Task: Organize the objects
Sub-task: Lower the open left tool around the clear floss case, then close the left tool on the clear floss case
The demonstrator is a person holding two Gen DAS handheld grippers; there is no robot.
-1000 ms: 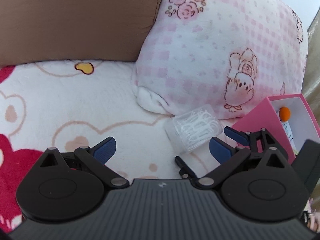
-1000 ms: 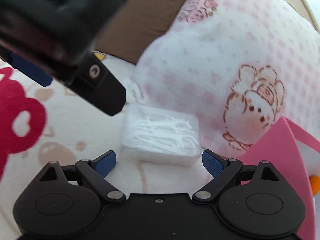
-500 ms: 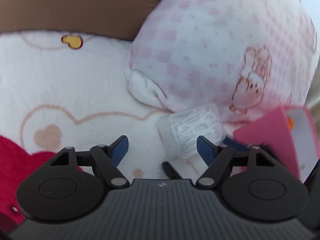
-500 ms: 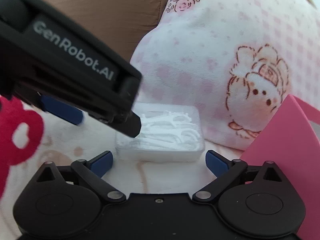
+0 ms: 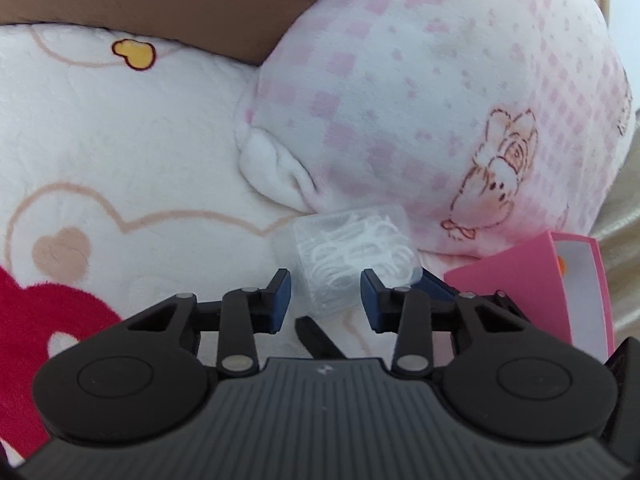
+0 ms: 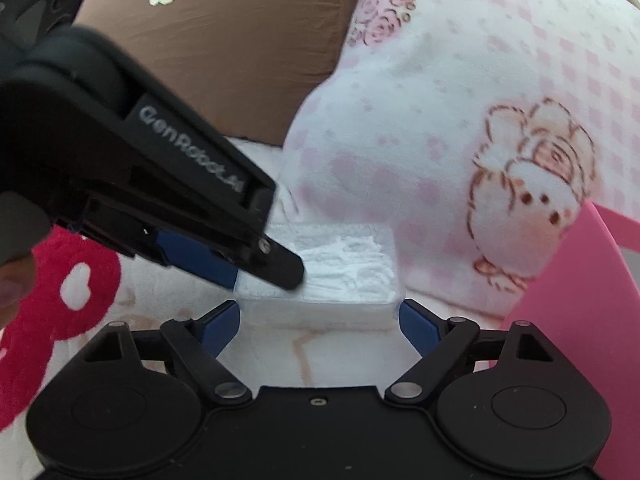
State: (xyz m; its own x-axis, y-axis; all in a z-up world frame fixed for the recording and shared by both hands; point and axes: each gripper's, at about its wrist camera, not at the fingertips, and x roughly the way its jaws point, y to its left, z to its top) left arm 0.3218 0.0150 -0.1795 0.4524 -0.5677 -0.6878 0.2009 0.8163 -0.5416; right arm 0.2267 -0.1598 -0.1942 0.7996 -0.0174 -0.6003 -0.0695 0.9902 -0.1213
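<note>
Both claws apart: left claw (image 5: pixel 325 294) & right claw (image 6: pixel 319 322) flank floss-pick box (image 6: pixel 344 276)

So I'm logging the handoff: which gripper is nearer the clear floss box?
Both are at it. The left gripper reaches over the floss box; the right gripper brackets its near edge.

A plump pillow (image 5: pixel 432 92) in pink-and-white check, printed with roses and little rabbits, anchors the scene in soft, even light. Under and to its left spreads a fleecy white blanket (image 5: pixel 120 152) with beige heart outlines and red patches — behind it, also to the left, stands a brown cushion (image 6: pixel 240 52) with a cream embroidered motif.
</note>
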